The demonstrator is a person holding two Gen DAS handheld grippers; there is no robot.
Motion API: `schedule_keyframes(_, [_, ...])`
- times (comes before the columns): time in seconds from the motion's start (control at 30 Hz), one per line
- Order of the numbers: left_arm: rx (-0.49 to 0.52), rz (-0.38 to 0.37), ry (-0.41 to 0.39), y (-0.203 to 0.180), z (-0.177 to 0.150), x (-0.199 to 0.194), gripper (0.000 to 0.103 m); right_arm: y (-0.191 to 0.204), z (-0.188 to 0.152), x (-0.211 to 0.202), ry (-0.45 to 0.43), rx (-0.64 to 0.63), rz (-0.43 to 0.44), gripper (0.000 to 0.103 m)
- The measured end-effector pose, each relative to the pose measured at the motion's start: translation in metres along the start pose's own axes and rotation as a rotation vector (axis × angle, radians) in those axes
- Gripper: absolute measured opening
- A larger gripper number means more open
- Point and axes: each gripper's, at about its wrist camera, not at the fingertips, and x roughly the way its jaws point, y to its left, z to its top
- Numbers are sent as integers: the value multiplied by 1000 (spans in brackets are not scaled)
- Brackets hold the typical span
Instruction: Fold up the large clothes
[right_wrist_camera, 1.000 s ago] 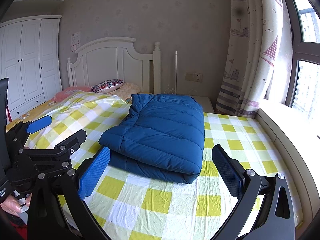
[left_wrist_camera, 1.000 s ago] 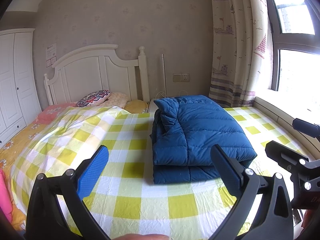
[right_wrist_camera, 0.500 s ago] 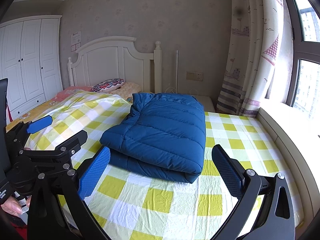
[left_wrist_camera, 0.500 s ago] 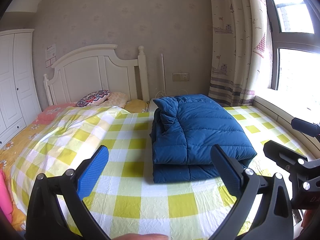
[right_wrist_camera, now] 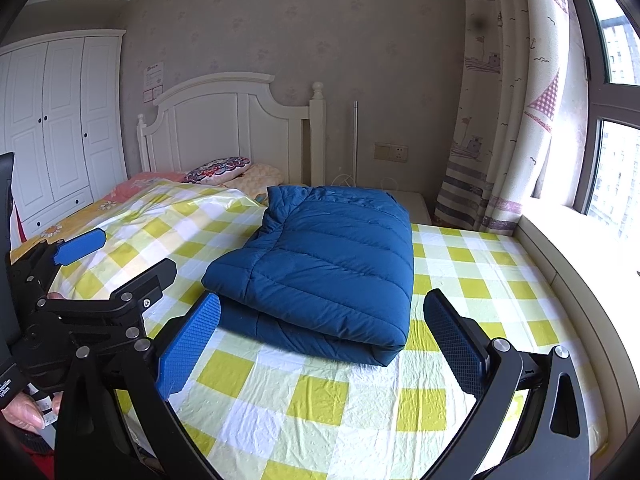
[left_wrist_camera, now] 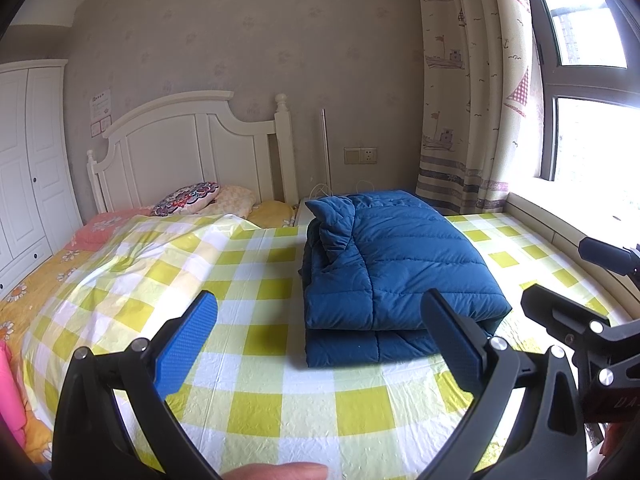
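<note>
A blue quilted down jacket (left_wrist_camera: 392,268) lies folded into a thick rectangle on the yellow-and-white checked sheet (left_wrist_camera: 256,360); it also shows in the right wrist view (right_wrist_camera: 328,272). My left gripper (left_wrist_camera: 320,320) is open and empty, held above the sheet short of the jacket's near edge. My right gripper (right_wrist_camera: 322,326) is open and empty, just in front of the jacket's folded edge. The left gripper (right_wrist_camera: 116,254) also shows at the left of the right wrist view.
A white headboard (left_wrist_camera: 188,152) and pillows (left_wrist_camera: 188,200) stand at the far end. A white wardrobe (right_wrist_camera: 52,128) is on the left. A curtain (left_wrist_camera: 468,92) and a window ledge (right_wrist_camera: 568,248) run along the right. A small white nightstand (right_wrist_camera: 412,200) sits behind the jacket.
Both grippers have drifted back slightly from the jacket. The jacket has not moved.
</note>
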Motion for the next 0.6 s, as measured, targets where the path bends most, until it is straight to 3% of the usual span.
schedule_keyframes(0.37, [-2, 7, -16, 4, 2, -1, 101, -1, -2, 2, 5, -1, 6, 98])
schedule_keyframes(0.5, [8, -29, -37, 5, 1, 3, 101, -4, -6, 11, 29, 10, 16, 98])
schedule_keyframes(0.6, [21, -77, 18, 8, -1, 18, 101, -7, -11, 23, 57, 12, 16, 98])
